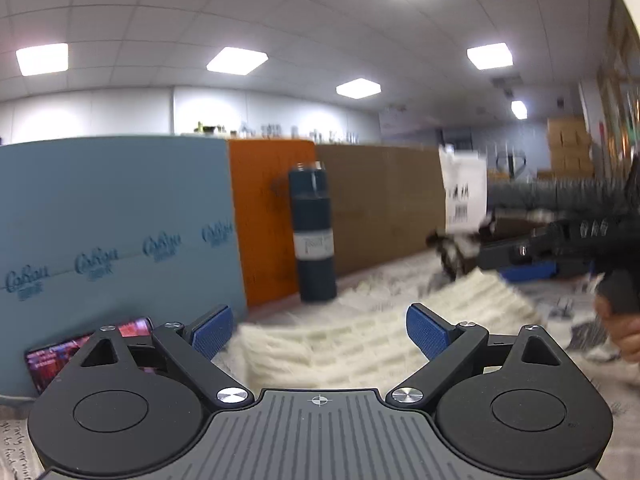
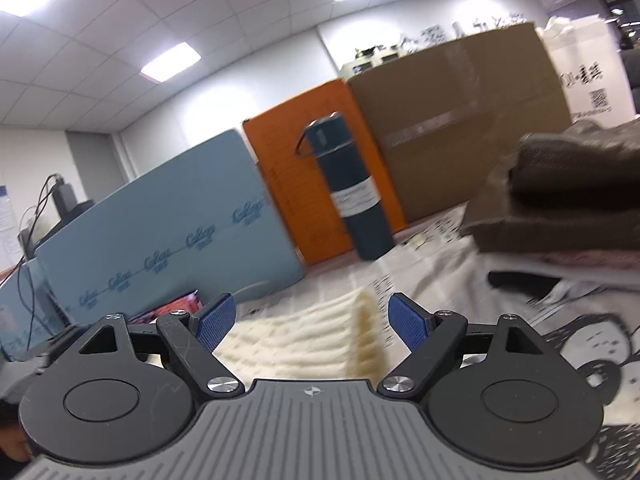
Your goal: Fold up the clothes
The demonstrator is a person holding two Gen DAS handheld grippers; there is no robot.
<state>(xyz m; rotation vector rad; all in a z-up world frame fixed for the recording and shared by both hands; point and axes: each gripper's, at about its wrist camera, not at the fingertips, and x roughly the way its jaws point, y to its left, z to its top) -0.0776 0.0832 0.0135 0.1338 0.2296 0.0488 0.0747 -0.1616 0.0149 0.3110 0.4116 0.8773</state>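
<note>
The cream knit garment (image 1: 380, 320) is a thick, ribbed, fuzzy cloth with a matt, rough look. It lies on a printed cloth table cover (image 2: 460, 280) that is thin, smooth and creased. The left gripper (image 1: 320, 330) has matt black plastic arms, shiny metal screw heads and blue finger pads (image 1: 424, 330) with a fine cross-hatched, rubbery texture; the right gripper (image 2: 312, 322) is made the same way. The dark teal bottle (image 1: 312, 236) looks like smooth, satin-coated metal with a paper label. The brown box (image 2: 460, 120) is matt cardboard with glossy tape. The folded dark-brown clothes (image 2: 568, 192) seem a coarse, matt weave, though blur hides detail.
</note>
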